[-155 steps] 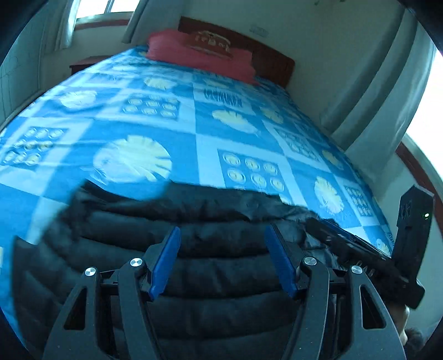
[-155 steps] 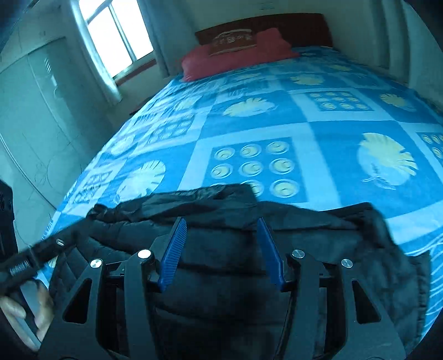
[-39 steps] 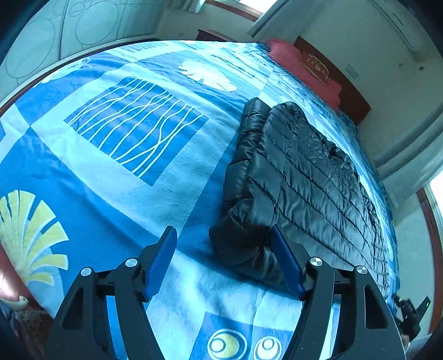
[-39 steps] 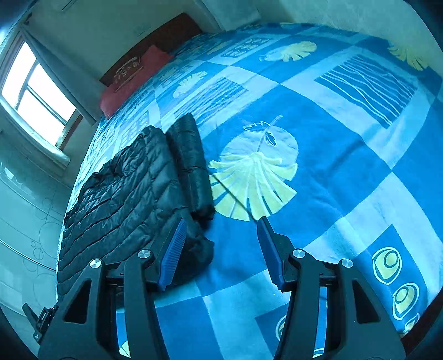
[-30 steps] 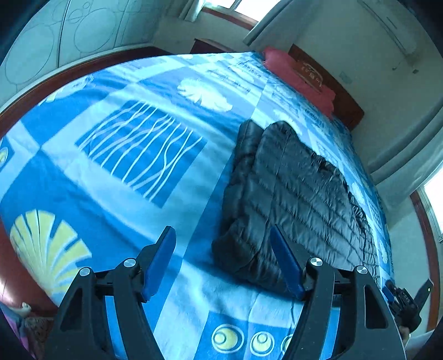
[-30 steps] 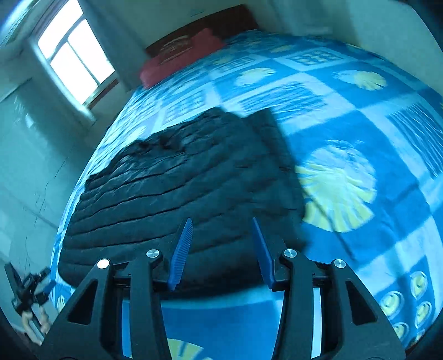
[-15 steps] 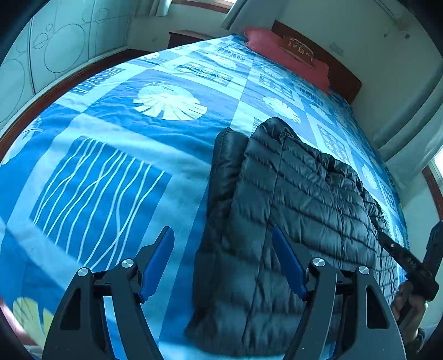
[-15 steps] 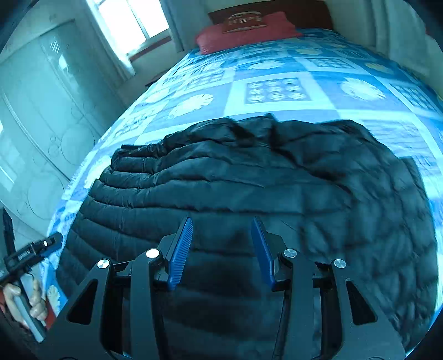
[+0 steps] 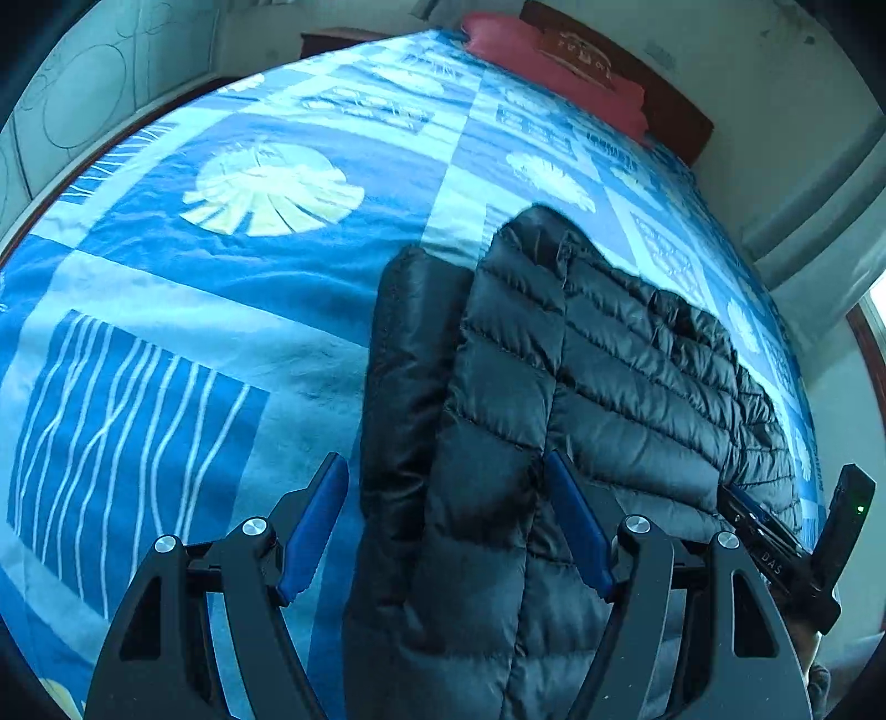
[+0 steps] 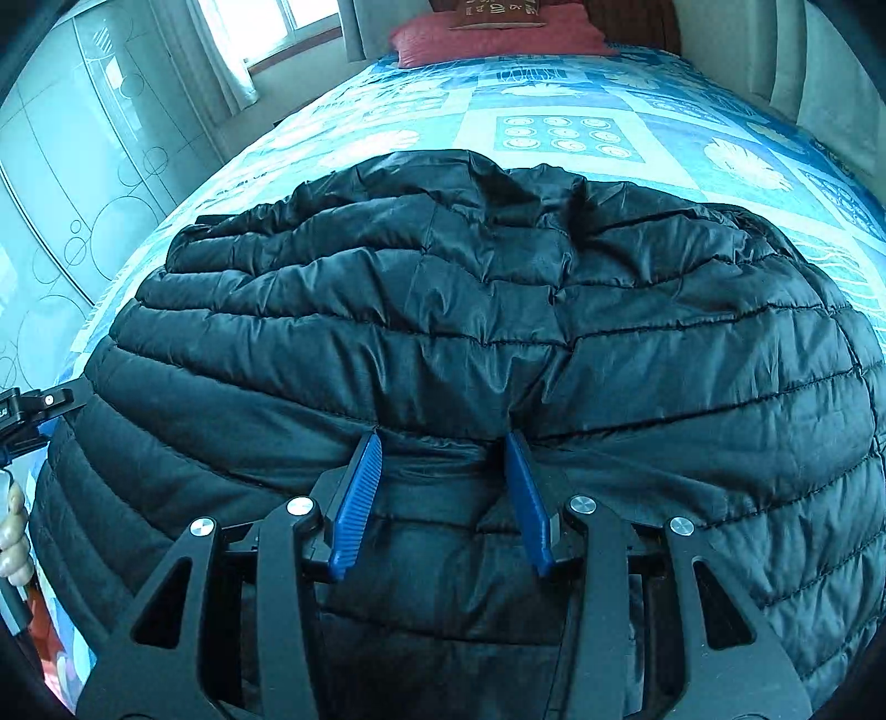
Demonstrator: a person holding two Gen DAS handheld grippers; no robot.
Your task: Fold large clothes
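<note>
On the blue patterned bedspread (image 9: 232, 288), a quilted black puffer jacket (image 10: 498, 332) lies between both grippers' open, empty jaws.

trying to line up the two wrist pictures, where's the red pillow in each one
Left wrist view: the red pillow sits at the top, right of centre, against the dark headboard.
Right wrist view: the red pillow sits at the top centre, at the head of the bed.
Shared landmark: the black puffer jacket on the blue patterned bedspread.
</note>
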